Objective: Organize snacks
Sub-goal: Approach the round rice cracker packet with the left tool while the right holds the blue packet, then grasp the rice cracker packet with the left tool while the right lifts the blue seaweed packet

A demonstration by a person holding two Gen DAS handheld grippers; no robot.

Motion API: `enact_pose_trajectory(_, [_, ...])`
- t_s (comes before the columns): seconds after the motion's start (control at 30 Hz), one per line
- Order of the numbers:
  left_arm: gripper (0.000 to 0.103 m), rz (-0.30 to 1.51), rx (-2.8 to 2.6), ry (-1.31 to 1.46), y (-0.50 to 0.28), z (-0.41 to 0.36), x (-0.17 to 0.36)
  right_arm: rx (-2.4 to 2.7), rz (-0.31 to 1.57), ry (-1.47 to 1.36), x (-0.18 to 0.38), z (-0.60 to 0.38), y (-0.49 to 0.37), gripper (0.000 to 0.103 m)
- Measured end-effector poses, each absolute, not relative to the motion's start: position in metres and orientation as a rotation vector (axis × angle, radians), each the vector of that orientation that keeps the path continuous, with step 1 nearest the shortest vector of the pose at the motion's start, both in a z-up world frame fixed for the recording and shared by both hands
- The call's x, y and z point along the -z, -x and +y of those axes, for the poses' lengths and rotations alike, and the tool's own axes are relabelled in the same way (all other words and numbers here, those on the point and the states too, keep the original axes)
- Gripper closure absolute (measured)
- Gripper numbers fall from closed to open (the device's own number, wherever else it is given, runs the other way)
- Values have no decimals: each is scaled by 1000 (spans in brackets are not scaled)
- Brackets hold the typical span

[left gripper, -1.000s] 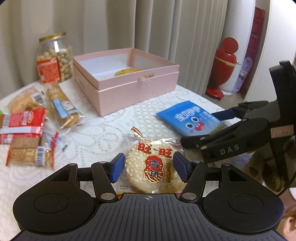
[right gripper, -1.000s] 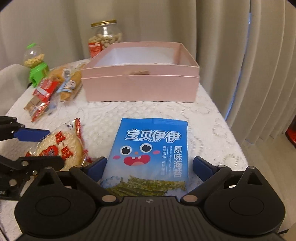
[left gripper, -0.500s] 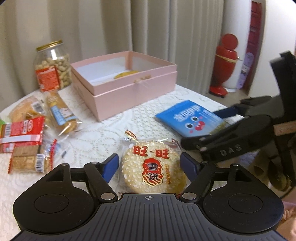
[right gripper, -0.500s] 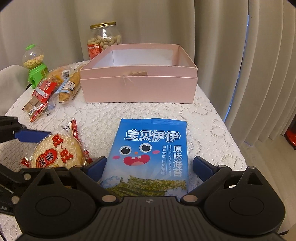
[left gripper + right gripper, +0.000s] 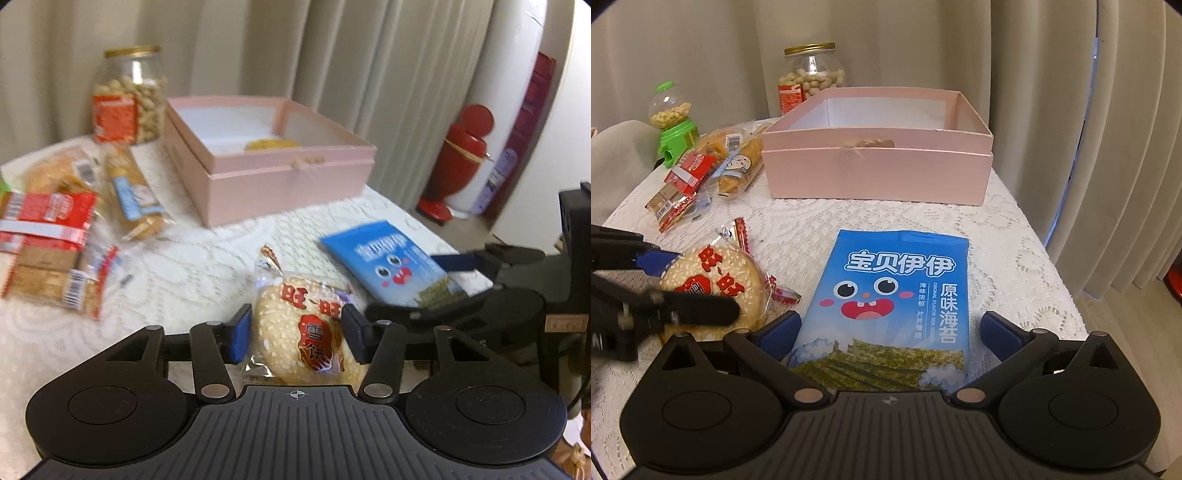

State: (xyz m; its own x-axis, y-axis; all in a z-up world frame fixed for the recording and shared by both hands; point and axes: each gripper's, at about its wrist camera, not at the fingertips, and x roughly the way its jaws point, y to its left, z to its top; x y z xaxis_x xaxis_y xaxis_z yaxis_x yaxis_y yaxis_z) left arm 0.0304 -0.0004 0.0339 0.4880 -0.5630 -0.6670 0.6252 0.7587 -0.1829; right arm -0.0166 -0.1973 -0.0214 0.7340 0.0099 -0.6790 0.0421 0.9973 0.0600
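Left gripper (image 5: 295, 334): jaws are closing after being spread wider half a second ago; the blue pads now sit close against both sides of the rice cracker packet (image 5: 308, 332).
Rice cracker packet: now seen turned slightly, its crimped end pointing more to the upper left than a second ago.
Left wrist view: rolled a little, so the pink box (image 5: 288, 184) is shown shifted rightward.

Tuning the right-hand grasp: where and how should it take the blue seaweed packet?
Grip the blue seaweed packet across its narrow width at the near end, coming in low from the near short edge. It lies flat, long axis pointing to the pink box, and the right gripper already straddles that end, pads clear of both long edges.
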Motion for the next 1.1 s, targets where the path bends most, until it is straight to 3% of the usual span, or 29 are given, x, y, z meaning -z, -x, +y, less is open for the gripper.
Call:
enact_pose_trajectory(0.47, [49, 758, 655, -53, -35, 11, -33, 16, 753, -78, 22, -198, 18, 0])
enact_pose_trajectory(0.63, [40, 793, 717, -60, -33, -1, -27, -6, 719, -65, 24, -200, 23, 0])
enact_pose_trajectory(0.8, [40, 823, 758, -15, -36, -1, -22, -8, 706, -70, 25, -200, 24, 0])
enact_pose_trajectory(1.1, [29, 817, 757, -96, -25, -19, -25, -18, 692, -74, 26, -203, 26, 0])
